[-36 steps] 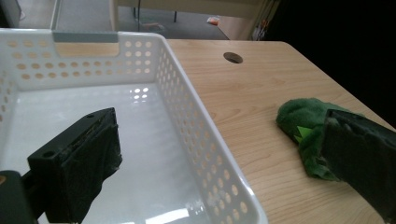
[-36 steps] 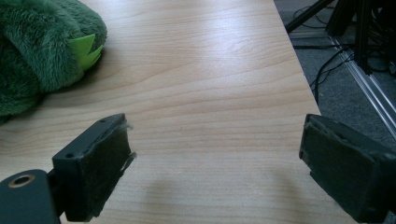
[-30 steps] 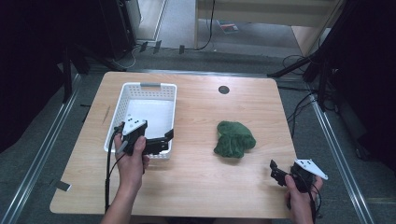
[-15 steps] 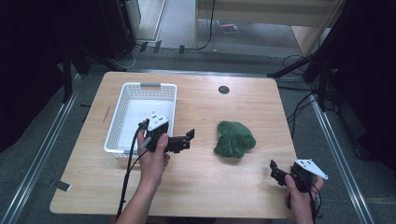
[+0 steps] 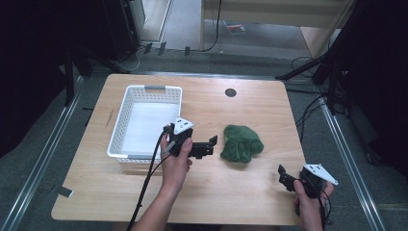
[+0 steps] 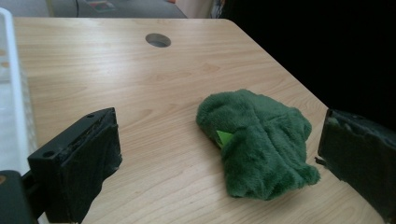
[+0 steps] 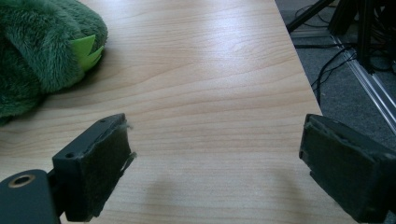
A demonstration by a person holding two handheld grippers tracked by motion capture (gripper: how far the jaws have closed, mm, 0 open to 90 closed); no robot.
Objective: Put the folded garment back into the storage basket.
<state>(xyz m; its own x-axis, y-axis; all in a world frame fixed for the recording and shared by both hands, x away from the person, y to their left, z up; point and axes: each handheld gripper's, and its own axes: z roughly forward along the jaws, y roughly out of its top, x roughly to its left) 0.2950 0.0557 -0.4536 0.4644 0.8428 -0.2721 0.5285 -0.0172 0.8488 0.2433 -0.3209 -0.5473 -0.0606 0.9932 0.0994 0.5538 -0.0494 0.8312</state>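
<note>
Green and fluffy, the plush toy (image 5: 242, 143) lies on the wooden desk (image 5: 250, 103), a little toward the right edge and about halfway between the front and back edges. It is a crumpled heap with a small light-green tag sticking out of the fur. The left gripper (image 5: 208, 146) hovers just beside the toy, on the side of the white basket (image 5: 122, 129), and its jaws stand wide apart — in the left gripper view the toy (image 6: 259, 142) sits between them, nearer to the right jaw, touching neither. The person's left hand (image 5: 175, 161) holds this gripper, and a cable trails from it toward the front edge. The basket stands at the left half of the desk, its long side near the left edge. The right gripper (image 5: 283, 177) rests low near the front right corner, well apart from the toy — its jaws are also spread, with bare wood between them. A round hole (image 5: 231, 92) is near the back edge.
</note>
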